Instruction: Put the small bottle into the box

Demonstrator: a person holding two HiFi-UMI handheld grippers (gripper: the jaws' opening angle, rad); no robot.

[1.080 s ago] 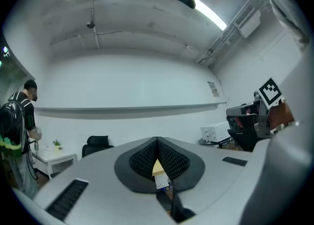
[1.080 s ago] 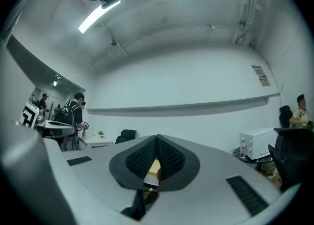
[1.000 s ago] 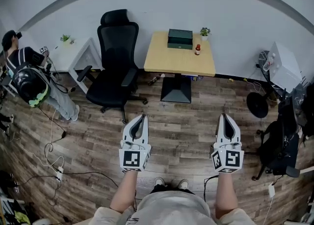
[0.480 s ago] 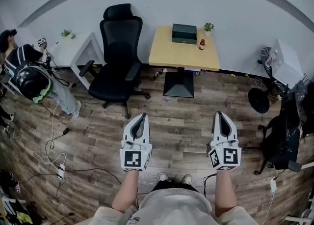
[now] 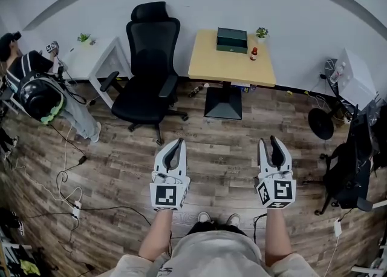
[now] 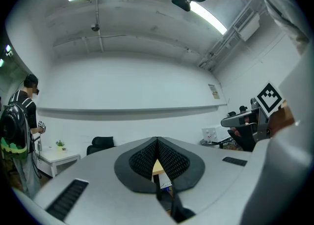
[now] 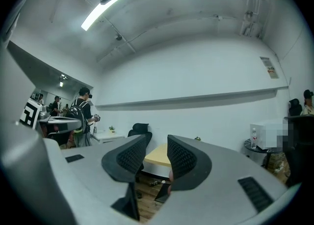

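Small bottle (image 5: 253,54), too distant for detail, near box (image 5: 232,39) on table (image 5: 221,70); left tongs (image 5: 176,143) pressed together, right tongs (image 5: 270,141) opening, empty.

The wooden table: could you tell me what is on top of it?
A closed green box, a small bottle beside it and a potted plant; the box's contents are hidden.

Small bottle (image 5: 253,54): reddish body, upright, standing on the light wooden table (image 5: 224,69) near its far right corner. Box (image 5: 232,40): dark green, rectangular, lying flat at the table's far edge, centre-right (whether its lid is on cannot be made out). The bottle stands just beside the box's right end.
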